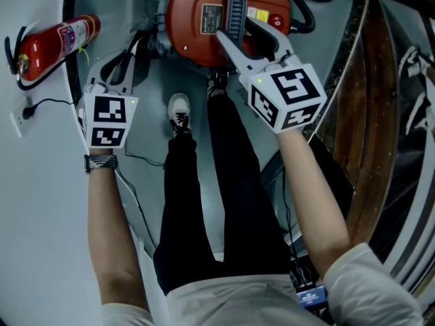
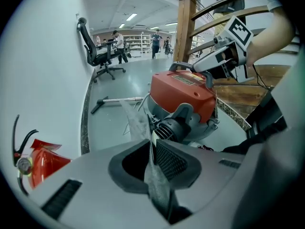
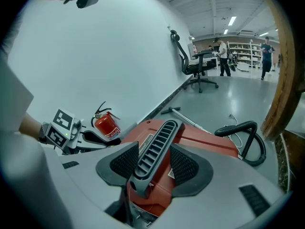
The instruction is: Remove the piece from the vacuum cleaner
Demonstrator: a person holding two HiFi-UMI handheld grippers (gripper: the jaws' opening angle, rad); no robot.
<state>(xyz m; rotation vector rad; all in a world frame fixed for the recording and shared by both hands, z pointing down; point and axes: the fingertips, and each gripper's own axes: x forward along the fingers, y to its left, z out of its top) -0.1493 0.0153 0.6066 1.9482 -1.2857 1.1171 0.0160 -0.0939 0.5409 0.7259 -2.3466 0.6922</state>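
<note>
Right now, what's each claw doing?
Left claw: closed on grey cloth.
Right claw: around the vacuum cleaner handle; grip cannot be told.

Cool, even light comes from ceiling strip lamps (image 3: 232,21) far back in the hall, and the glossy floor (image 2: 102,123) reflects it softly. Both gripper views bulge fisheye, with black corners. The left tongs (image 2: 151,149) look soft, close-up. The head view is dimmer, shadows faint.

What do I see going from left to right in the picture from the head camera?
fire extinguisher → left gripper → white shoe → right gripper → wooden railing
</note>
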